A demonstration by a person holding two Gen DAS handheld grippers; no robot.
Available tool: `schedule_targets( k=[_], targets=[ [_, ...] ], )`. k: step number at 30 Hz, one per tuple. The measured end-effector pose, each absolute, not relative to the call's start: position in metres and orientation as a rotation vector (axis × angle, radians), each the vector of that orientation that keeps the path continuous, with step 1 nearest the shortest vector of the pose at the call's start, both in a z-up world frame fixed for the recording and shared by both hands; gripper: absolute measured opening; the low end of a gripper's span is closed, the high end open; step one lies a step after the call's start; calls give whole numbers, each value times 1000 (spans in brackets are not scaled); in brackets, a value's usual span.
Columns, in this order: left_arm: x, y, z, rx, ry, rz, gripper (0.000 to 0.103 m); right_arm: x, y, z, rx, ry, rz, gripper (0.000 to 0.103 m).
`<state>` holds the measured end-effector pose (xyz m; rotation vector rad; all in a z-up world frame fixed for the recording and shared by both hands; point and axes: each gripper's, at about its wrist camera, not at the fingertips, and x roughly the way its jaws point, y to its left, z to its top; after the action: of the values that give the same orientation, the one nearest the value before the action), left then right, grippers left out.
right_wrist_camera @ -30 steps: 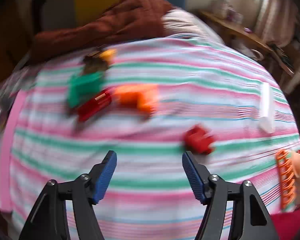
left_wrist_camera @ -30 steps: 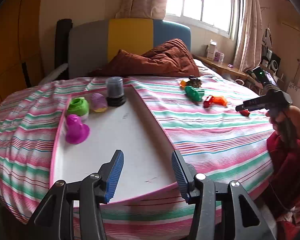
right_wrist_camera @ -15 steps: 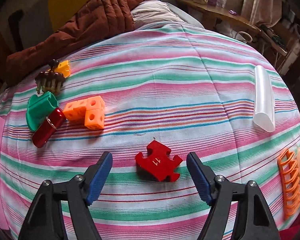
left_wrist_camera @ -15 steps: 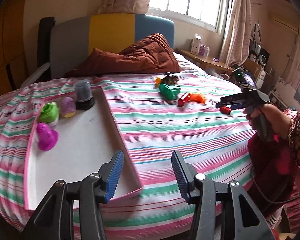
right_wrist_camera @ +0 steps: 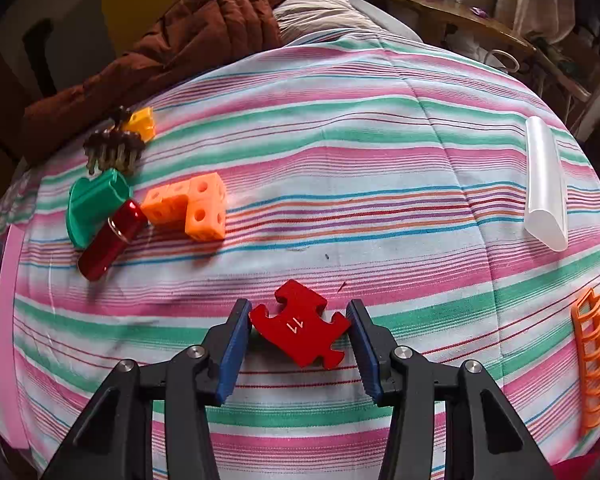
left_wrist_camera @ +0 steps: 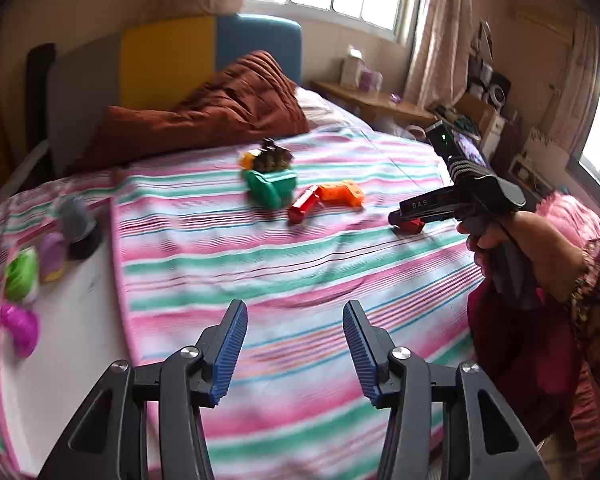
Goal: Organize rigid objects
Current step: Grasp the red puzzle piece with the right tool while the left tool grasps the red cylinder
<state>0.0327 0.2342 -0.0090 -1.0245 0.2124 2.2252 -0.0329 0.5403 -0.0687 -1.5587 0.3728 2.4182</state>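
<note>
A red puzzle piece [right_wrist_camera: 300, 326] marked 11 lies on the striped bedspread between the fingers of my right gripper [right_wrist_camera: 298, 338], which is open around it with the pads close to its sides. It also shows in the left wrist view [left_wrist_camera: 410, 225] under the right gripper [left_wrist_camera: 400, 216]. My left gripper [left_wrist_camera: 294, 350] is open and empty above the bed near the white tray [left_wrist_camera: 84, 320]. Further off lie an orange cube block [right_wrist_camera: 190, 210], a red cylinder [right_wrist_camera: 110, 238], a green piece [right_wrist_camera: 92, 204], a brown comb-like piece [right_wrist_camera: 114, 150] and a yellow block [right_wrist_camera: 142, 124].
The tray holds a magenta toy [left_wrist_camera: 18, 326], a green toy [left_wrist_camera: 20, 274], a purple toy [left_wrist_camera: 54, 256] and a grey-black jar [left_wrist_camera: 78, 224]. A clear plastic tube [right_wrist_camera: 546, 184] and an orange rack [right_wrist_camera: 594, 354] lie on the bed's right. A brown quilt [left_wrist_camera: 204, 120] lies at the headboard.
My right gripper has moved forward and down so the red puzzle piece now sits between its fingers. My left gripper has swung right, away from the tray.
</note>
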Motion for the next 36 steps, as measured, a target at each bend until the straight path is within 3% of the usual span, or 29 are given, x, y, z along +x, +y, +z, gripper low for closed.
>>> schedule_targets(
  k=[9,25,28,30,36],
  targets=[
    [-21,306,-27,-1051,286,2214,50,-33,541,-71,-1583,348,2411,50],
    [-92,396,-75,-1046,623,2209,50,-32,543,-69,-1578,412,2405,50],
    [-97,395,-84,-1036,593,2182,44,-35,546,-71,-1580,417,2404,50],
    [-100,390,-86,-1035,522,2157,33,-35,547,-71,-1579,426,2404,50],
    [-91,386,-86,-1008,514,2147,26,-37,547,-72,-1578,434,2402,50]
  ],
)
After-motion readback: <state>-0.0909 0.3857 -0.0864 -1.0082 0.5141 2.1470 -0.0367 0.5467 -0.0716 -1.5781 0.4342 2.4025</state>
